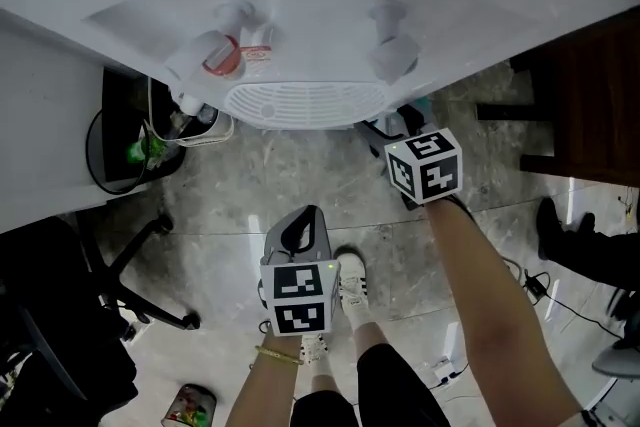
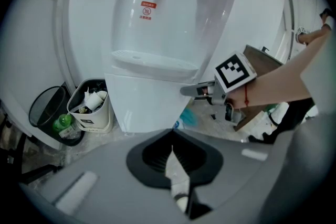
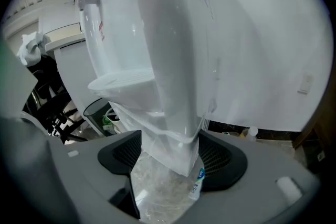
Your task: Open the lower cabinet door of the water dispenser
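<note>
Left gripper view shows the lower cabinet door [image 2: 144, 105] upright at frame centre, long axis vertical, facing the camera, with the right gripper [image 2: 188, 91] wide astride its right-hand edge and the left gripper [image 2: 173, 150] pinched together.

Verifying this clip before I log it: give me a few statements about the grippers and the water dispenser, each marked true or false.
1. The right gripper has its fingers apart around an edge of the lower cabinet. True.
2. The left gripper holds a tap. False: it hangs over the floor, fingers together, holding nothing.
3. A black bin and a white bin stand beside the dispenser. True.
4. A cup stands on the drip tray. False: nothing stands on it.
</note>
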The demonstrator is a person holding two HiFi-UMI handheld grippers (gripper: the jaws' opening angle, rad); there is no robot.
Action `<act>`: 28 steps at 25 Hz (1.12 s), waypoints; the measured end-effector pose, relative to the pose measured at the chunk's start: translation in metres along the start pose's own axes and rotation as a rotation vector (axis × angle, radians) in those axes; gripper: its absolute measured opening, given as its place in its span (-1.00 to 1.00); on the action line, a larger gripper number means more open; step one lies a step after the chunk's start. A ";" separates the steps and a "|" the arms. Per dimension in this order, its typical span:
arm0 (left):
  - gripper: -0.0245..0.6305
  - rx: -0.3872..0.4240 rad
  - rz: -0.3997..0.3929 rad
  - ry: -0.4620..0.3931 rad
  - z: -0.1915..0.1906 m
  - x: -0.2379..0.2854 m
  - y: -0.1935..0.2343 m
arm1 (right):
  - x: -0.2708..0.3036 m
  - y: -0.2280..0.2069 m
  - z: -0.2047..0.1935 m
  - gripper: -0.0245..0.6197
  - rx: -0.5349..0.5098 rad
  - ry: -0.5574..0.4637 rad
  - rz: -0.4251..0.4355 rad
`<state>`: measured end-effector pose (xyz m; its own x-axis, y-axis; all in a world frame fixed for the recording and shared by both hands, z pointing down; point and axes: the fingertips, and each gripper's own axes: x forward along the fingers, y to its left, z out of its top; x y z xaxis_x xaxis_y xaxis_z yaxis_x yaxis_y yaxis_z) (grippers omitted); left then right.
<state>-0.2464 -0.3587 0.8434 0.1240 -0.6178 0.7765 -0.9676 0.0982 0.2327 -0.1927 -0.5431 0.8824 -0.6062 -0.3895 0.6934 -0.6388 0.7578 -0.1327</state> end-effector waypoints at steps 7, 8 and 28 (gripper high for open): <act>-0.91 -0.001 -0.002 -0.015 -0.016 -0.019 0.009 | -0.033 0.035 -0.038 -0.07 0.083 0.005 -0.084; -0.91 -0.003 -0.003 -0.013 -0.021 -0.023 0.011 | -0.040 0.045 -0.046 -0.08 0.091 0.009 -0.087; -0.91 -0.206 0.143 -0.020 -0.113 -0.101 0.098 | -0.074 0.278 -0.115 -0.64 0.080 0.118 0.151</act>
<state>-0.3290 -0.1988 0.8535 -0.0175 -0.6015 0.7987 -0.9094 0.3416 0.2374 -0.2706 -0.2434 0.8756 -0.6409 -0.2074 0.7391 -0.5839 0.7567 -0.2940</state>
